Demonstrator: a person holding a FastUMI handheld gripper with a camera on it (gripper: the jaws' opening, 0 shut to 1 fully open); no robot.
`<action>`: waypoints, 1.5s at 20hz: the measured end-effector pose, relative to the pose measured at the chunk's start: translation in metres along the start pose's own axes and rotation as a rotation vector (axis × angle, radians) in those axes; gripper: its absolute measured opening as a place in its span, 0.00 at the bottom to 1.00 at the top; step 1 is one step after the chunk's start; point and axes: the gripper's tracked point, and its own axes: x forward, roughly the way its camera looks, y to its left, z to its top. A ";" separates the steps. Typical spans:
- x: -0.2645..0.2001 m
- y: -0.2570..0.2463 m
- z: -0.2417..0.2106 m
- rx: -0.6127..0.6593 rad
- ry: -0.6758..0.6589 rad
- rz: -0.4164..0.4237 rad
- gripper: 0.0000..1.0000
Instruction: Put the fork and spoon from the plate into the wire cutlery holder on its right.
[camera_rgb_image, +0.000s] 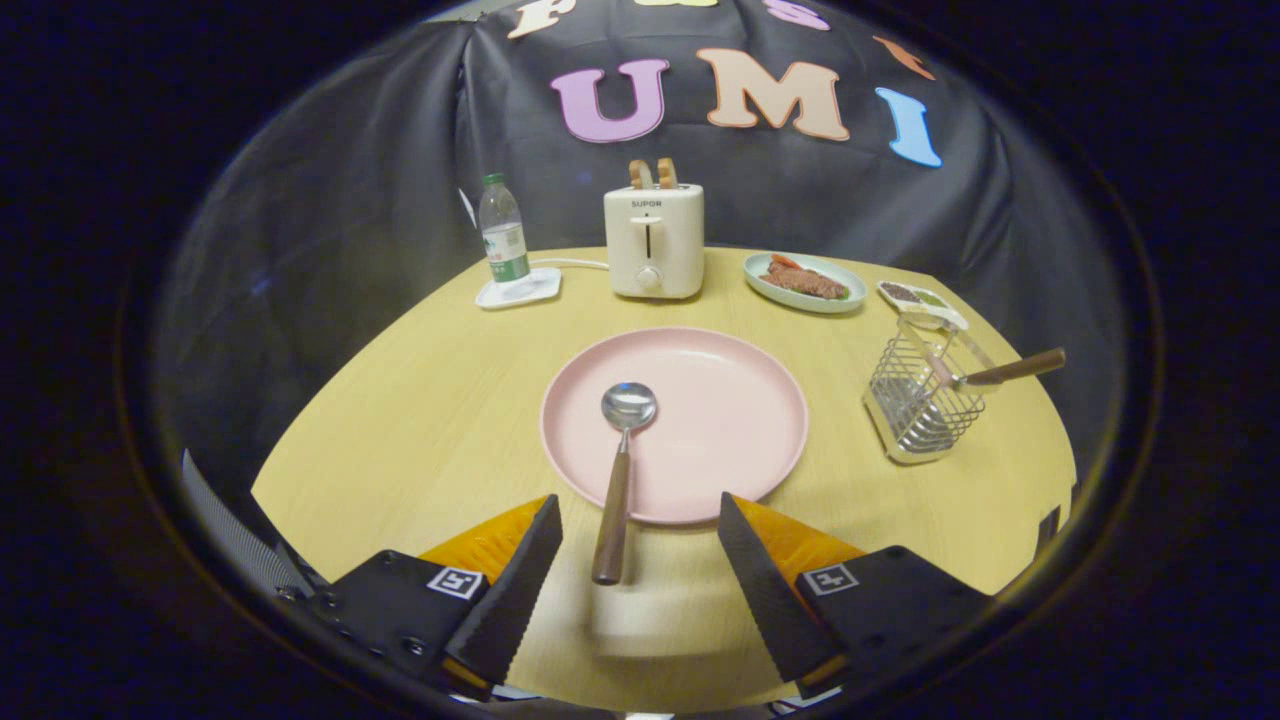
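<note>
Tongs (640, 545) held low over the near edge of the table (420, 420), fingers (520, 585) spread wide apart, gripping nothing. Spoon (618, 470) lies between the fingertips: its brown handle end sits in the gap, overhanging the near rim of the pink plate (730, 420), and its bowl rests on the plate, just left of the plate's centre, beyond the fingers.

Wire holder (918, 405) stands near the right edge of the table, apart from the plate. The fork (1000, 372) is in it, leaning, its brown handle sticking out over the rim to the right.

Beyond the holder: small white dish (920, 303) with dark and green contents. Left of it, green plate (806, 283) with food. Far edge, middle: toaster (655, 242) with two slices in its slots. Far left: bottle (503, 232) standing on a white tray (520, 290).
</note>
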 end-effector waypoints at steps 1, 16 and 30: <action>0.003 0.003 -0.002 -0.001 0.003 0.002 1.00; 0.012 0.012 -0.009 -0.024 0.033 -0.017 0.15; -0.004 0.011 0.004 0.017 0.099 0.064 0.04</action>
